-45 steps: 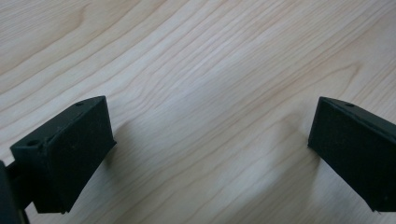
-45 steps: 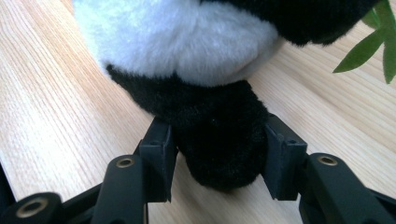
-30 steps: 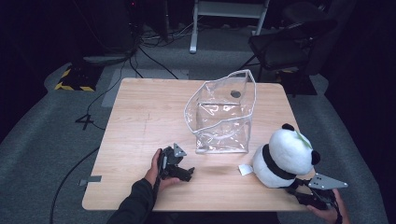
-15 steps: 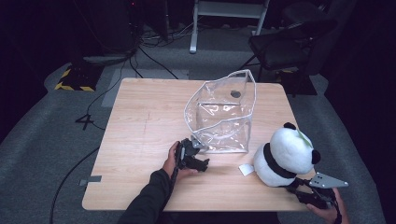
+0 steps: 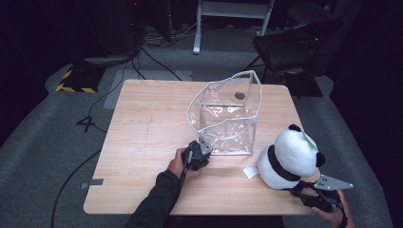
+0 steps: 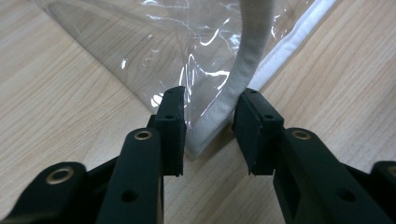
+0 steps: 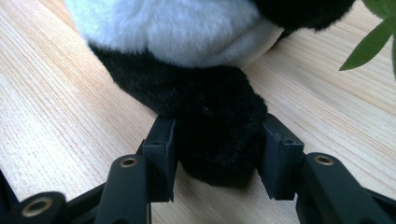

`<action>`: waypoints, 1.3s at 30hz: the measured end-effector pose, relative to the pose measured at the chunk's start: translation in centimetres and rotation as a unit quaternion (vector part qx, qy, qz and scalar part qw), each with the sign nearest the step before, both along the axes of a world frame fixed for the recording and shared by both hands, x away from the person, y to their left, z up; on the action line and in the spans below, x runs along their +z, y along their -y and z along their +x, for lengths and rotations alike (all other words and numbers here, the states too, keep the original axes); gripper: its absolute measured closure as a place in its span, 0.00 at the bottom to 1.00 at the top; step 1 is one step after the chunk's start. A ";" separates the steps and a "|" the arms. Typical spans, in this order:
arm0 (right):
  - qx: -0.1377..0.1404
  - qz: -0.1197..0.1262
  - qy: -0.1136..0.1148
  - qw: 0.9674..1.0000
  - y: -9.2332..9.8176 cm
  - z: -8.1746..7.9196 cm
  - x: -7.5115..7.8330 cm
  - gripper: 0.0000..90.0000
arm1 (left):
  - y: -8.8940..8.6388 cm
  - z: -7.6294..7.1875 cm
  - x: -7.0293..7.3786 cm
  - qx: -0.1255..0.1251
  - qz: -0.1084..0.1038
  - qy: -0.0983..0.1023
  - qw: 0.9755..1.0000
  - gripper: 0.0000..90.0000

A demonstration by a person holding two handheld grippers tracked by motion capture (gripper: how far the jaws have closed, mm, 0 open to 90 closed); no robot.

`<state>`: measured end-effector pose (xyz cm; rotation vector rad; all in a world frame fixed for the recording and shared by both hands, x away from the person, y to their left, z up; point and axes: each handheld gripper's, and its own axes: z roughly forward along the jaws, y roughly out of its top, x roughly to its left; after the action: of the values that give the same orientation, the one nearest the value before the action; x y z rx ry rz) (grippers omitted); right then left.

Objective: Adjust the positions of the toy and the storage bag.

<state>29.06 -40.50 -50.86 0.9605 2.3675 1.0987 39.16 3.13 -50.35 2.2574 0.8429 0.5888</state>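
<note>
Wooden table point(image 5: 142, 123) | your left gripper point(image 6: 208, 123) wide, clear plastic bag's point(image 5: 228, 116) white-trimmed corner between its jaws | your right gripper point(image 7: 217, 154) clamps plush panda's point(image 5: 291, 159) black paw, body straight ahead

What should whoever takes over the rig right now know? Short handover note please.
Left gripper: open, jaws astride the white-trimmed near corner of the clear plastic bag, not yet closed.
Right gripper: shut on a black limb of the panda plush.
Bag stands open mid-table; panda sits on the table to its right, near the edge.
Done: panda gripped. Likely left: pinch the bag corner, then put the panda in.
</note>
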 end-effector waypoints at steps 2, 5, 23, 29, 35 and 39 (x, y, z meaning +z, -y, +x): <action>0.000 -0.001 -0.001 1.000 -0.1 0.1 0.0 0.60 | 0.0 -0.2 0.1 -0.005 0.006 0.009 1.000 0.78; -0.003 -0.001 -0.001 1.000 -0.2 0.2 0.0 0.60 | -0.2 -0.5 0.1 -0.016 0.011 0.018 1.000 0.85; -0.020 -0.001 -0.008 1.000 -1.6 4.1 0.2 0.59 | -4.3 -3.2 0.5 -0.052 -0.005 -0.016 0.999 0.85; -0.021 -0.001 -0.009 1.000 -1.5 4.6 0.1 0.49 | -5.3 -3.8 0.5 -0.040 -0.027 -0.032 0.998 0.67; -0.044 -0.002 -0.017 0.999 -1.3 4.1 0.3 0.24 | -7.3 -4.6 0.4 -0.035 -0.047 -0.049 0.997 0.42; -0.061 0.013 -0.005 0.998 -1.0 3.5 1.0 0.20 | -8.8 -5.3 0.2 -0.026 -0.049 -0.061 0.997 0.28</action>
<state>32.54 -39.53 -49.88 1.1063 2.2753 1.0825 33.89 11.93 -50.11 2.2364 0.8513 0.3823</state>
